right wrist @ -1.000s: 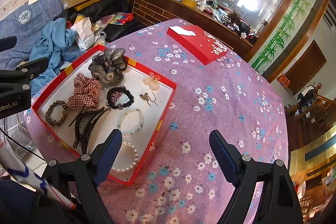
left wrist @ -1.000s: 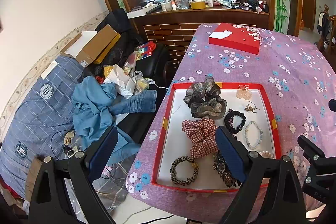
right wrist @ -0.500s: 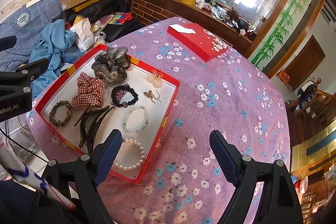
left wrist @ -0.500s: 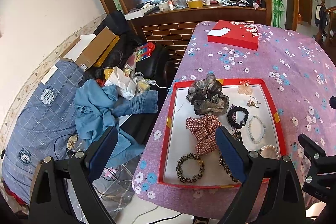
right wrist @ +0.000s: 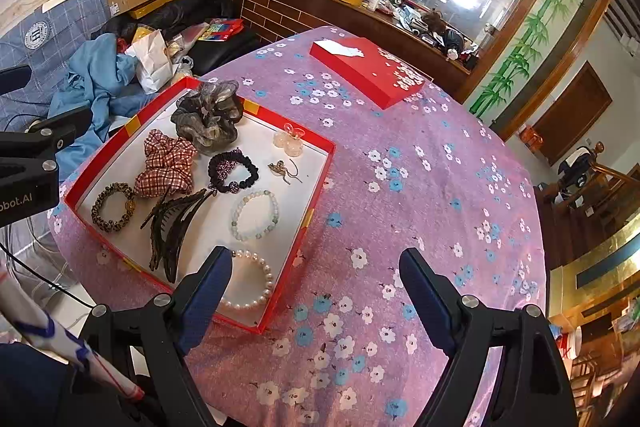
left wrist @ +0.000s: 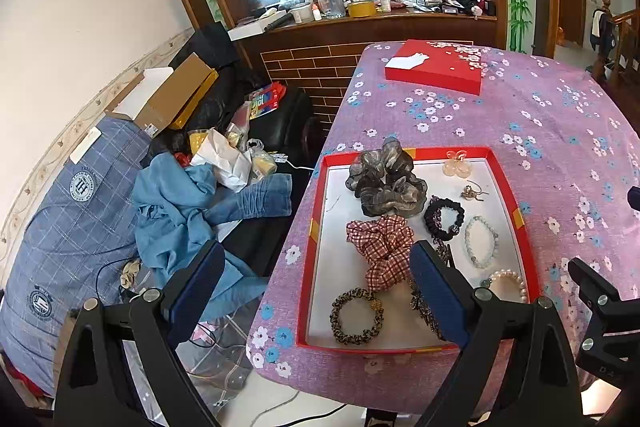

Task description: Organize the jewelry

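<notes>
Jewelry lying loose in a red-rimmed tray (right wrist: 317,193) on the purple flowered tablecloth (right wrist: 420,195), none of it being touched. Holding the left gripper (left wrist: 314,259) wide open and empty above the tray's near left corner. Counting from the left: one leopard-print hair tie (right wrist: 113,207), then two scrunchies, plaid (right wrist: 164,167) and grey gauze (right wrist: 208,119). Judging all three light, soft and squashable, so pinching a fold or the band anywhere. Counting what looks like two dark claw clips (right wrist: 172,227) overlapping, though not telling for certain; judging them stiff and brittle in the teeth, and taking them across the spine. Counting one black beaded hair tie (right wrist: 234,173) and two bead bracelets, pale green-white (right wrist: 256,215) and pearl (right wrist: 256,283). Judging the beads hard, smooth and likely to slip, so closing across the strand rather than on a single bead. Counting one small gold piece (right wrist: 282,169) and one clear peach piece (right wrist: 288,141), both looking thin and delicate and asking for a light pinch. Holding the right gripper (right wrist: 314,267) spread wide and empty too, over the tray's near right corner. Counting one red lid (right wrist: 368,73) lying well apart at the far side.
</notes>
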Tool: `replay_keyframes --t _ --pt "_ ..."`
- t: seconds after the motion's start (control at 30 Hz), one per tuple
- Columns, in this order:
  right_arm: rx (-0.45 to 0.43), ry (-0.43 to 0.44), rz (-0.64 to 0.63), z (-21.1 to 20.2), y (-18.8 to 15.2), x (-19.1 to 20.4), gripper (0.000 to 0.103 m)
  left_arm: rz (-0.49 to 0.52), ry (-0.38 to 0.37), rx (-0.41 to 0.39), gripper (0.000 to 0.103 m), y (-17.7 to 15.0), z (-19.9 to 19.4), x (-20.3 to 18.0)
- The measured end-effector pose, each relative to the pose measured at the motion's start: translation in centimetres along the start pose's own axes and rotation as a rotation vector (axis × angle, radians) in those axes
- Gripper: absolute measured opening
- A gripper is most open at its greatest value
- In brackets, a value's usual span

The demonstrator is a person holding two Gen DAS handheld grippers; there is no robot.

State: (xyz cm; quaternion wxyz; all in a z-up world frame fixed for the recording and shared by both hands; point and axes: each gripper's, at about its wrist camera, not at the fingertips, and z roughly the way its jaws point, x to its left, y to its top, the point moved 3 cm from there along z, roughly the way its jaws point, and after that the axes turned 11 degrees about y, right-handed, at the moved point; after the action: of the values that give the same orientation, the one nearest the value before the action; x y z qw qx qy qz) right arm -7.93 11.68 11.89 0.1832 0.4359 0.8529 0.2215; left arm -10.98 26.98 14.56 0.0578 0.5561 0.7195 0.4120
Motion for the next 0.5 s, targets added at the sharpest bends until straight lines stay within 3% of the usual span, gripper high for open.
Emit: replay_keyframes --t 0.5 --pt "0.022 -0.025 0.030 -0.7 -1.4 -1.5 0.089 0.017 -0.022 0.007 0.093 0.6 -0.1 -1.3"
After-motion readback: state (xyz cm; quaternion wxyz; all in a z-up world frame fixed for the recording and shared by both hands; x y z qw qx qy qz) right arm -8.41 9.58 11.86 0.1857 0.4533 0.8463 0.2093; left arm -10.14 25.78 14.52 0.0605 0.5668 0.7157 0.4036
